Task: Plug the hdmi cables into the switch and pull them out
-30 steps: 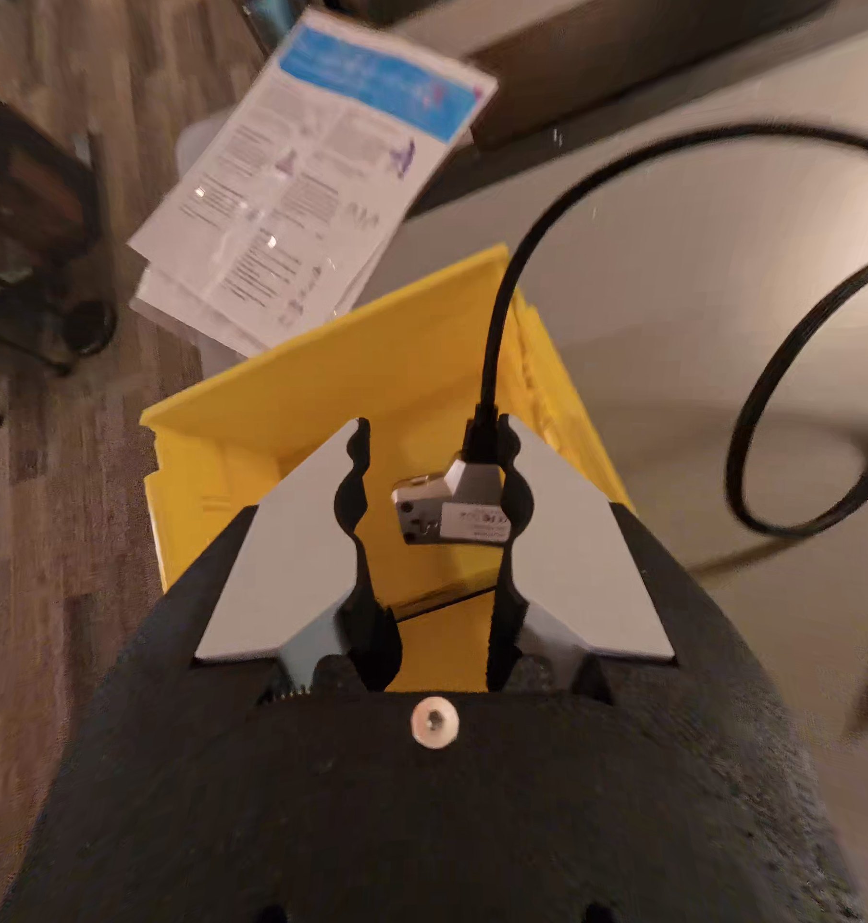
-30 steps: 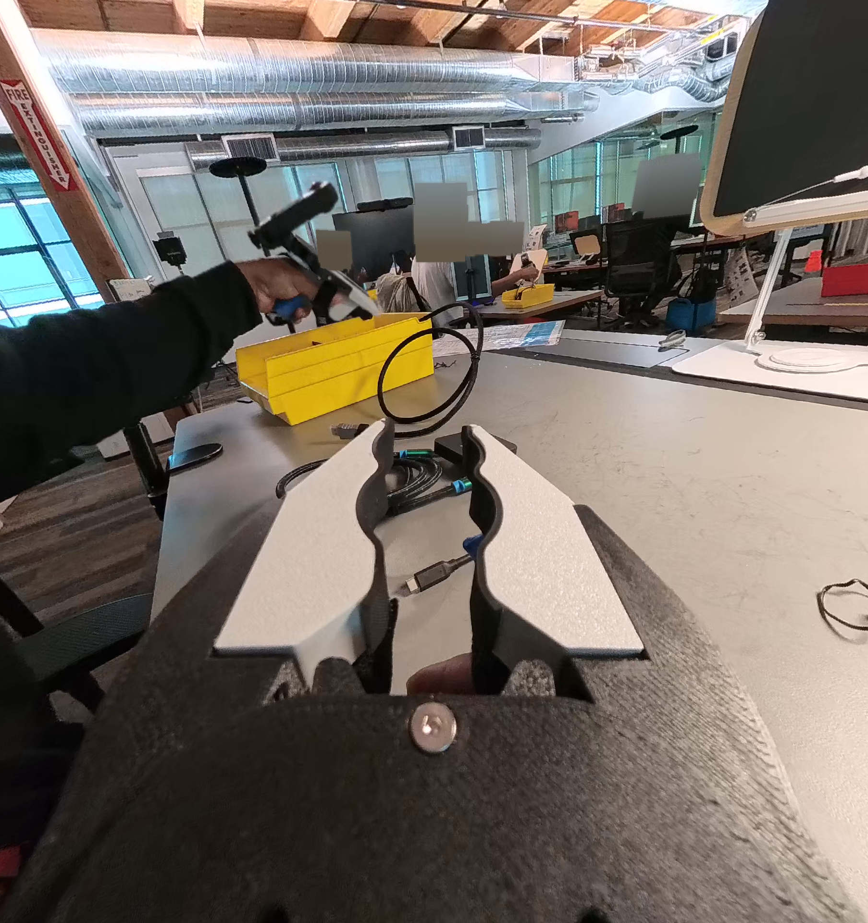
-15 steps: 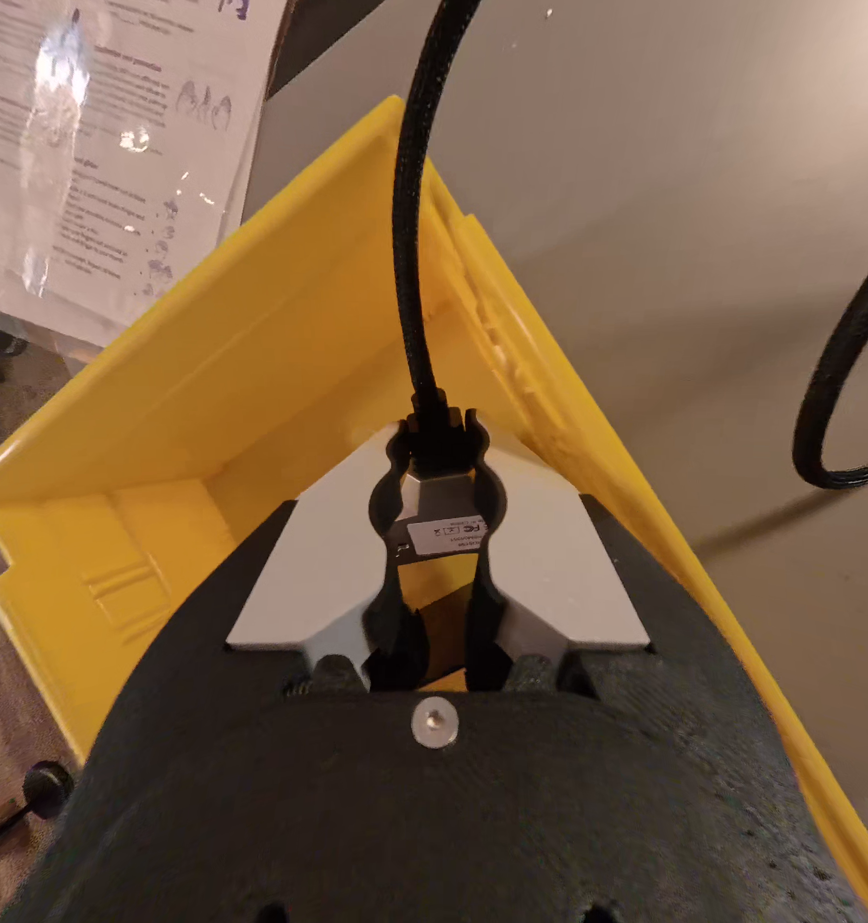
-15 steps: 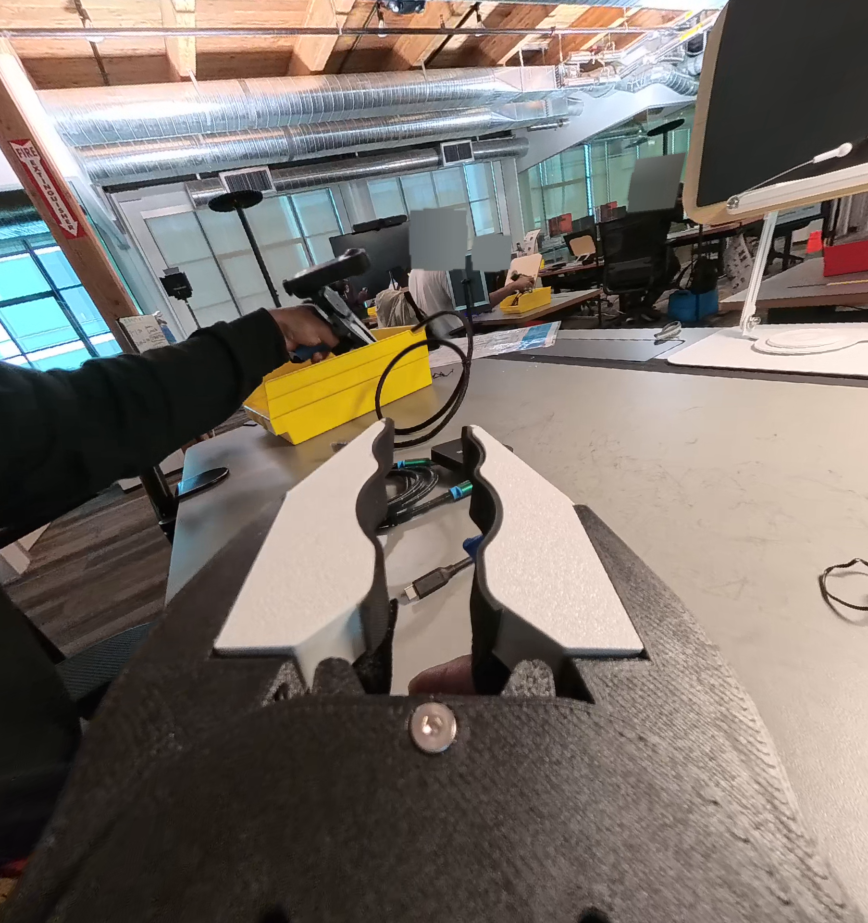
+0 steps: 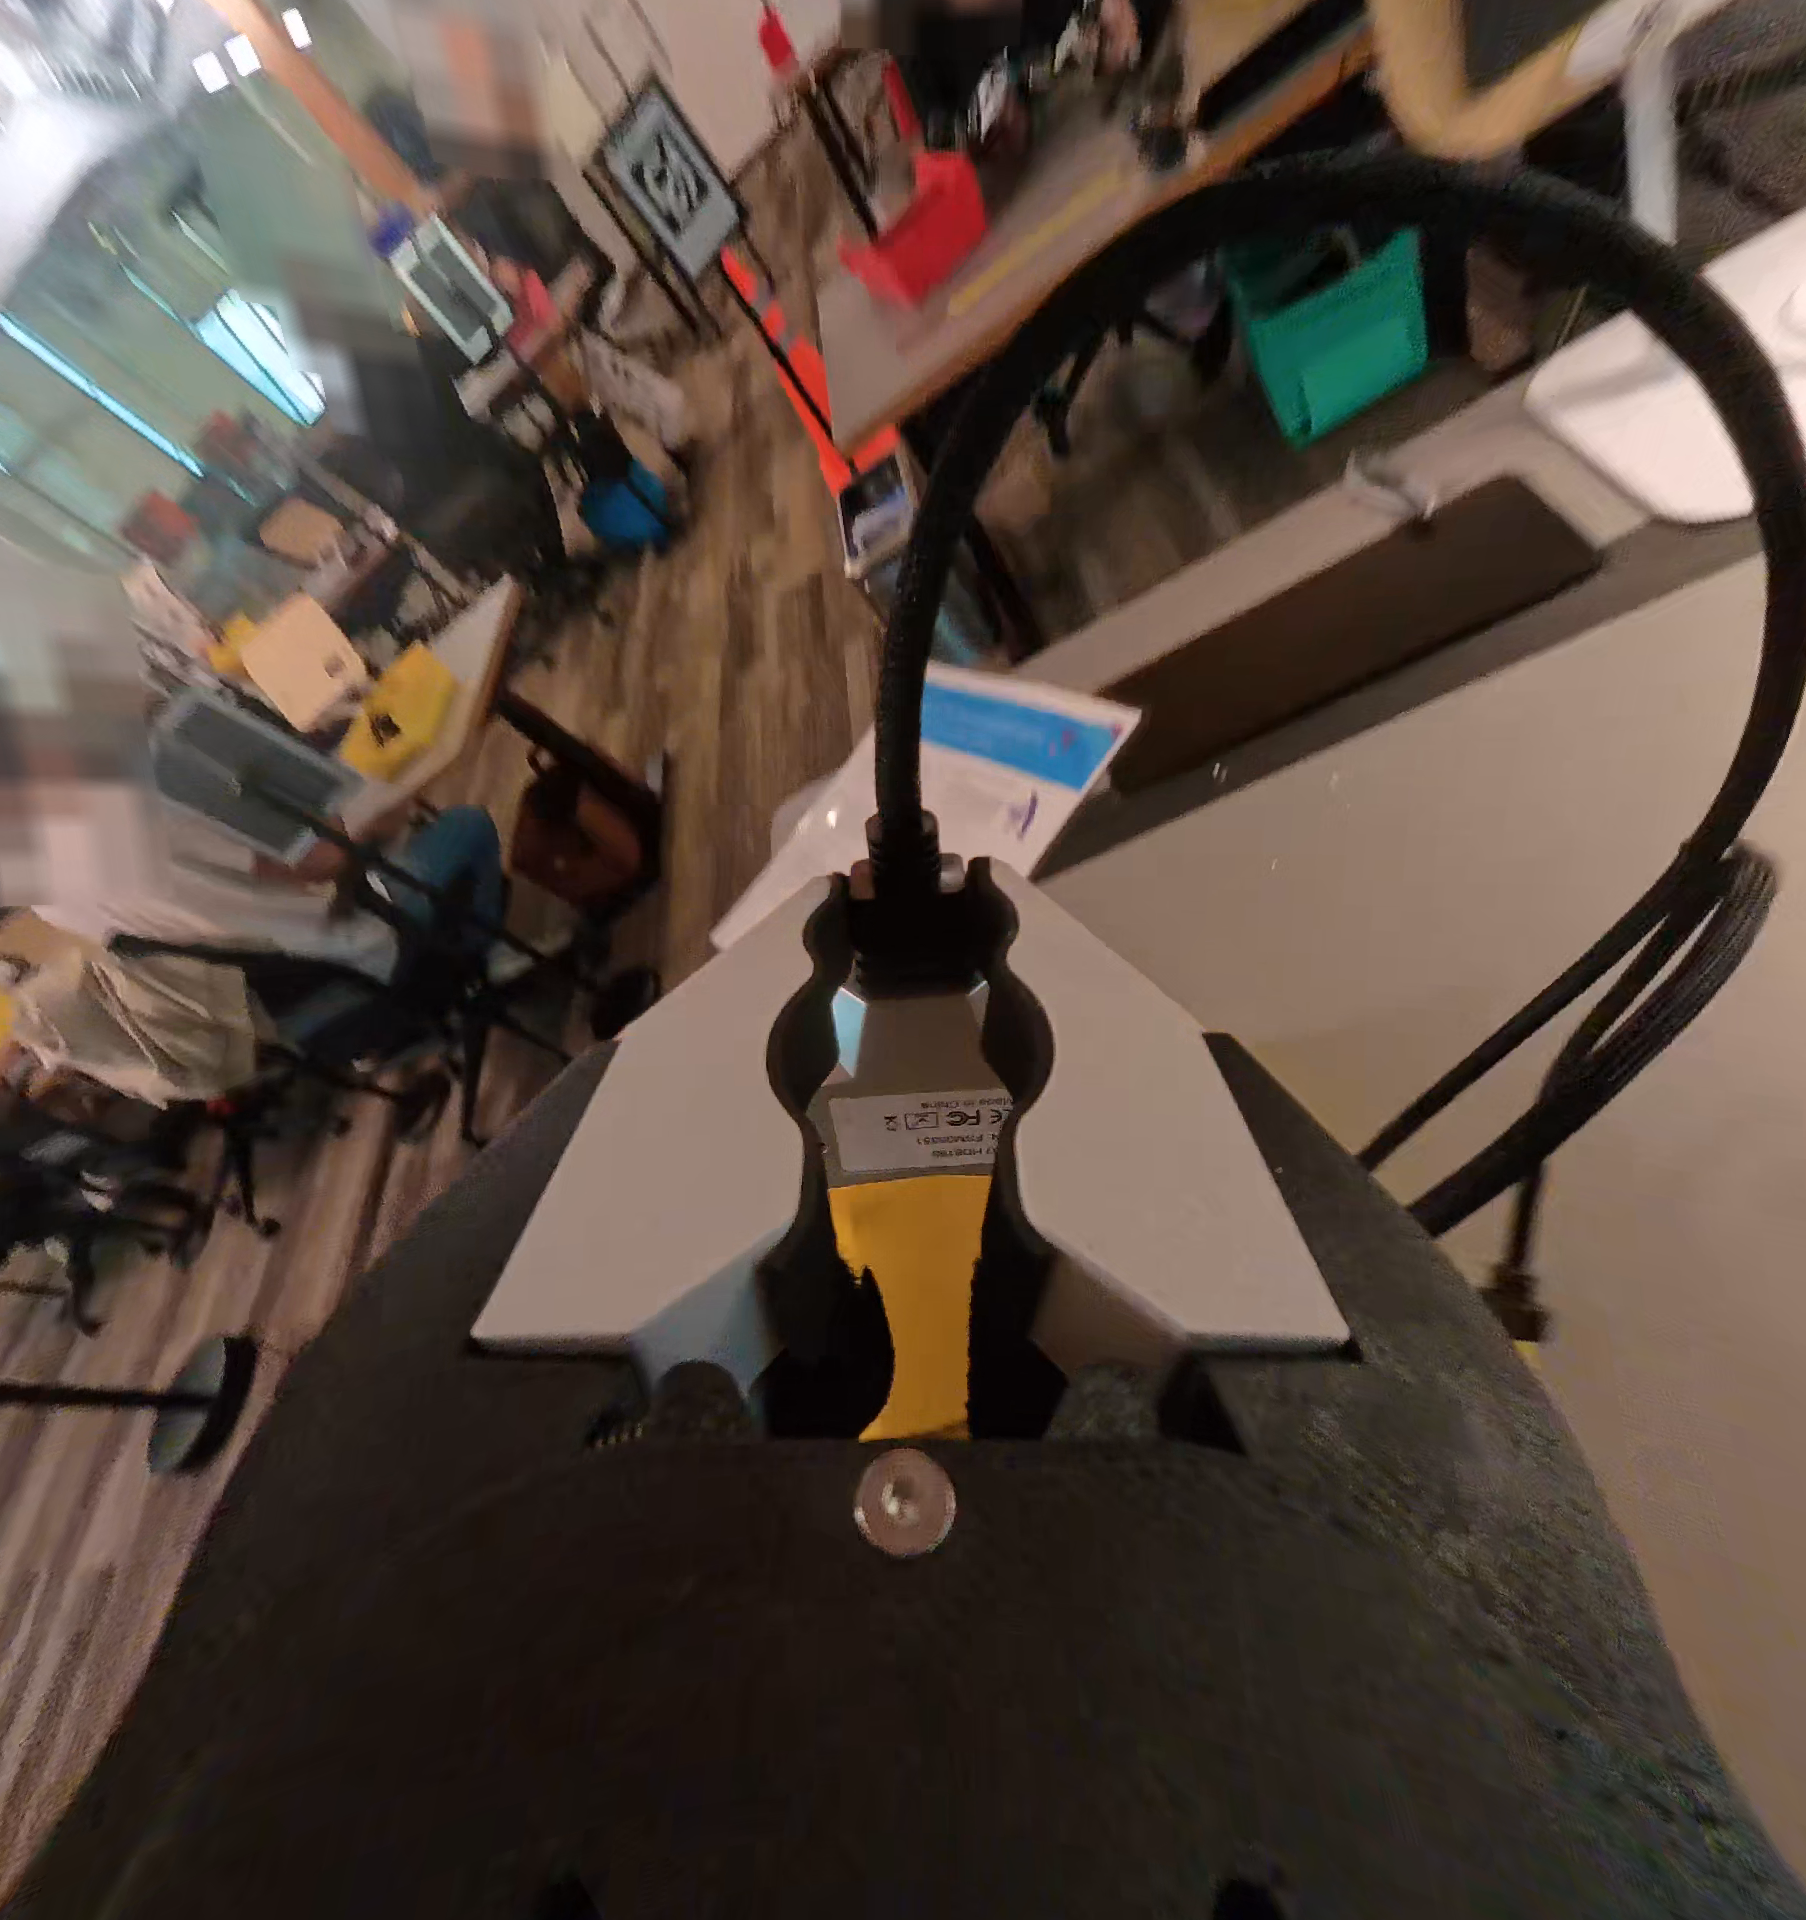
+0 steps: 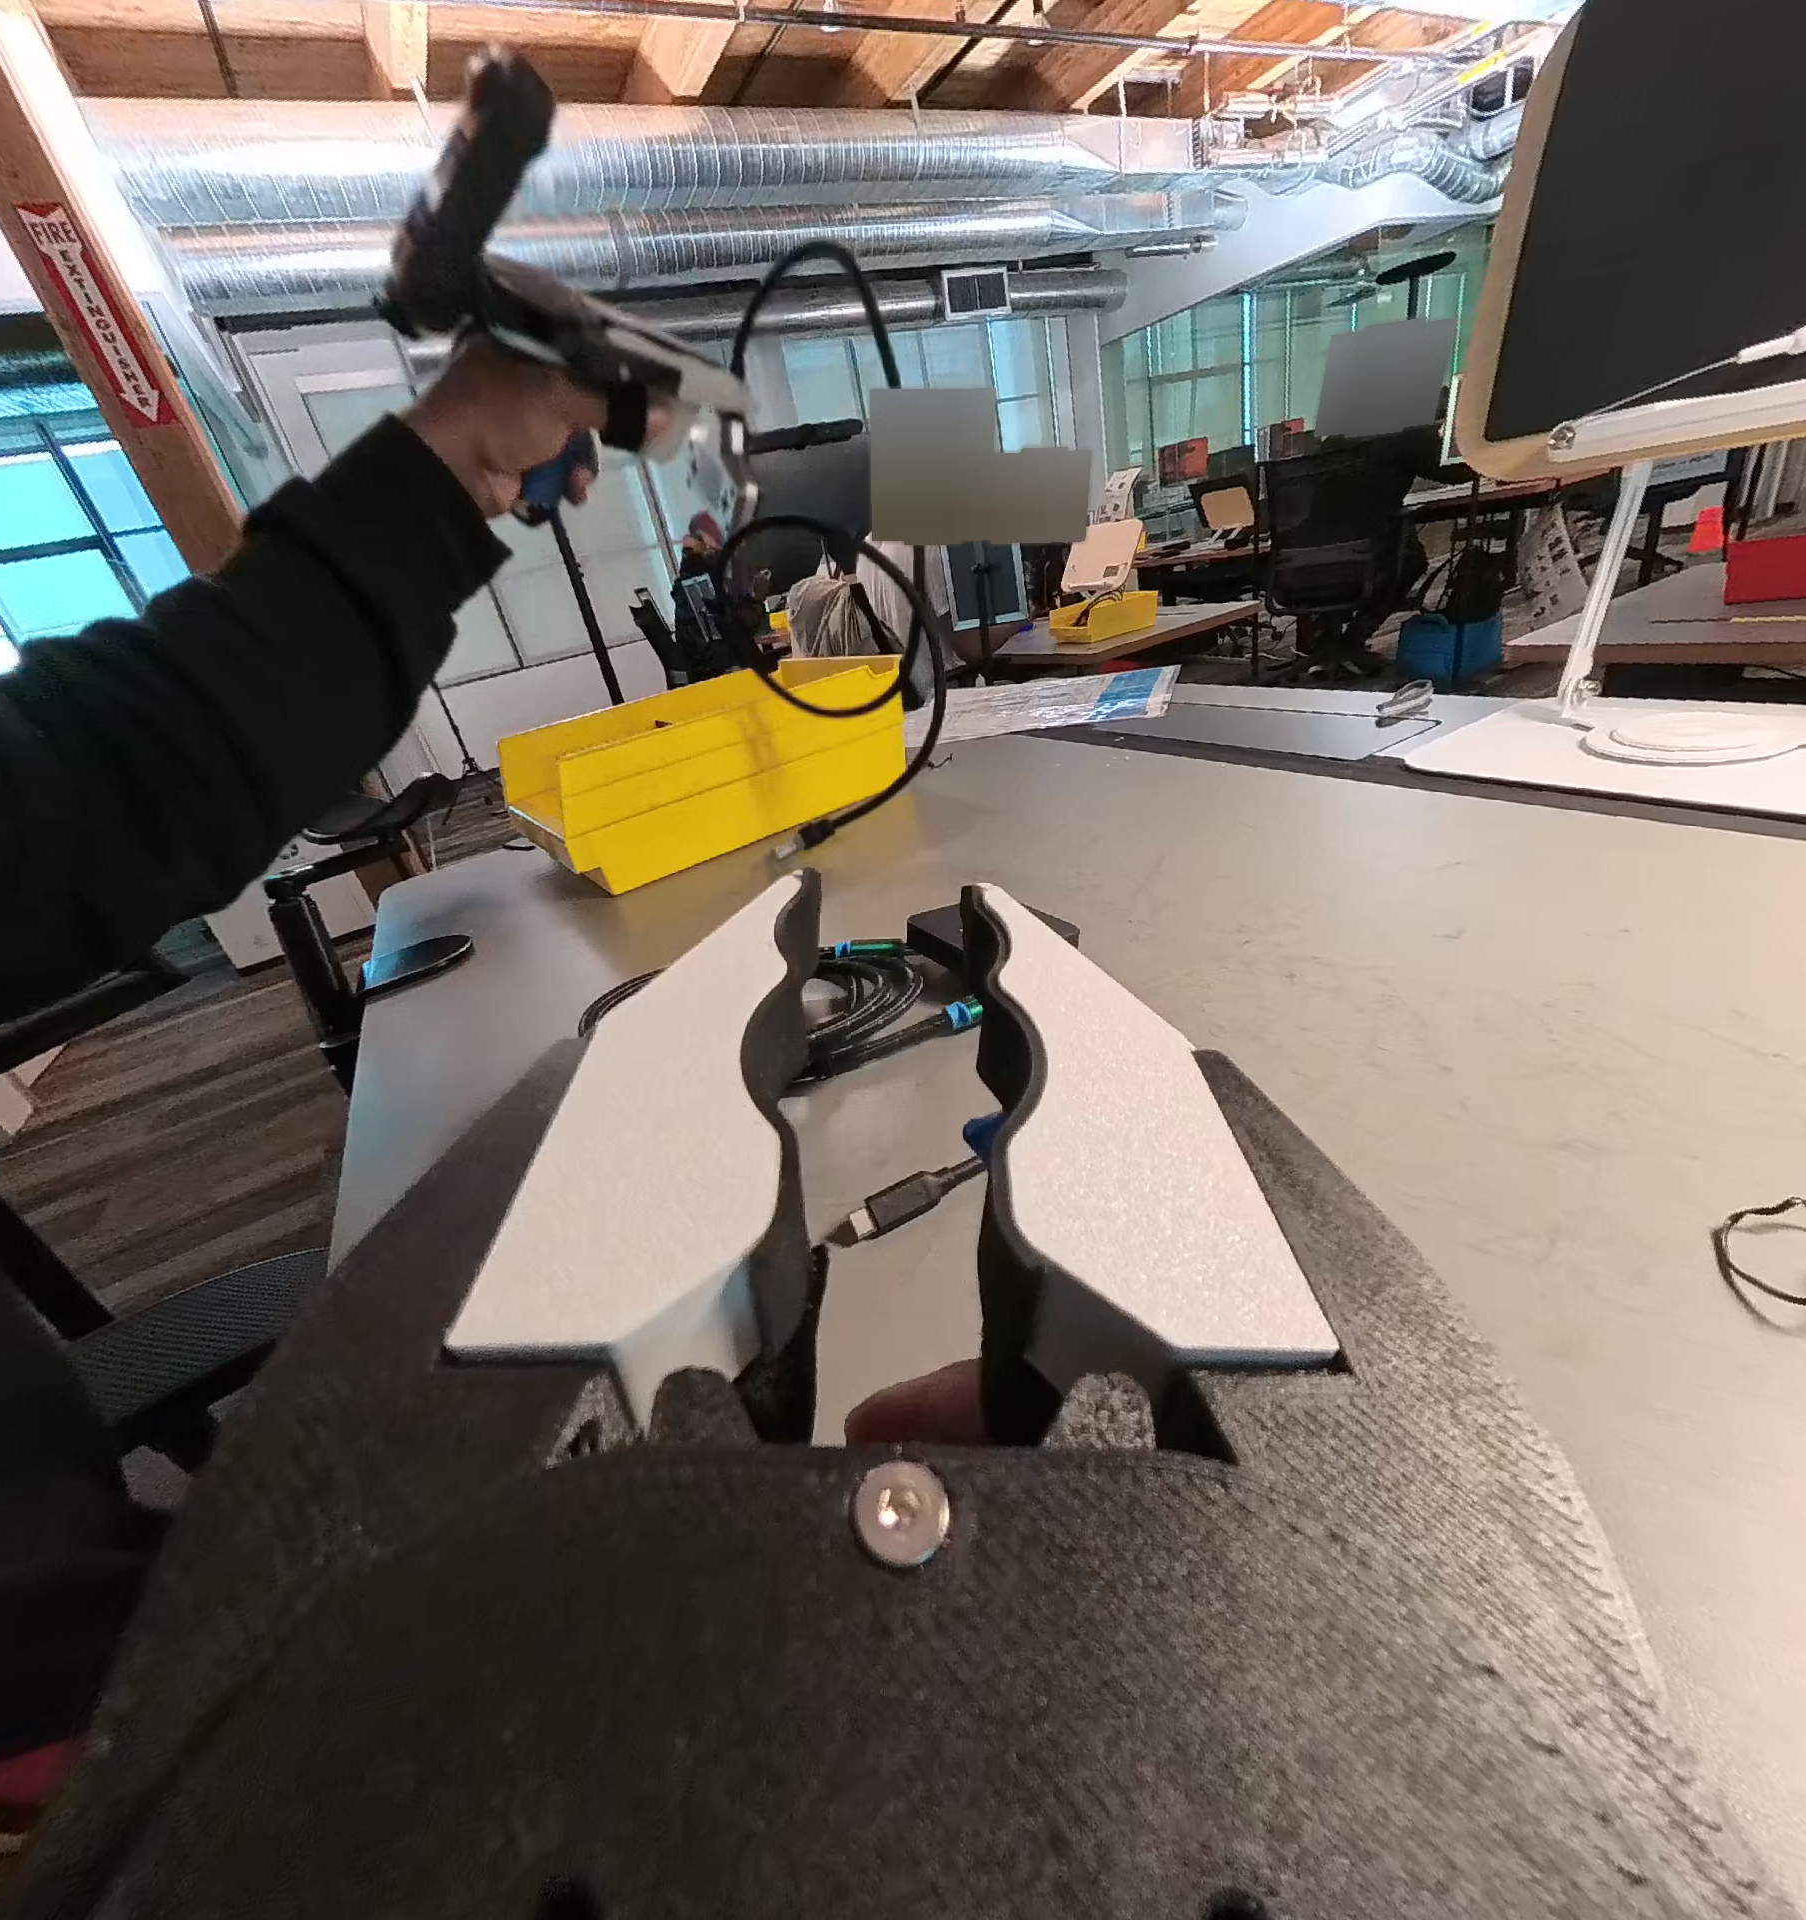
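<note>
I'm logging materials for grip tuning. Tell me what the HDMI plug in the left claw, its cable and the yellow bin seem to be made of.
HDMI plug: looks like metal, satin grey; its bevelled corners catch bright highlights.
Cable: woven fabric sleeve, matte black; a fine braid texture shows.
Yellow bin: probably moulded plastic, smooth and slightly glossy, with ribbed walls.

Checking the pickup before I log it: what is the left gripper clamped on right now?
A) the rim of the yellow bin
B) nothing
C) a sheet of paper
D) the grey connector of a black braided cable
D: the left gripper is shut on the grey connector, with the black braided cable looping away from it.
</note>
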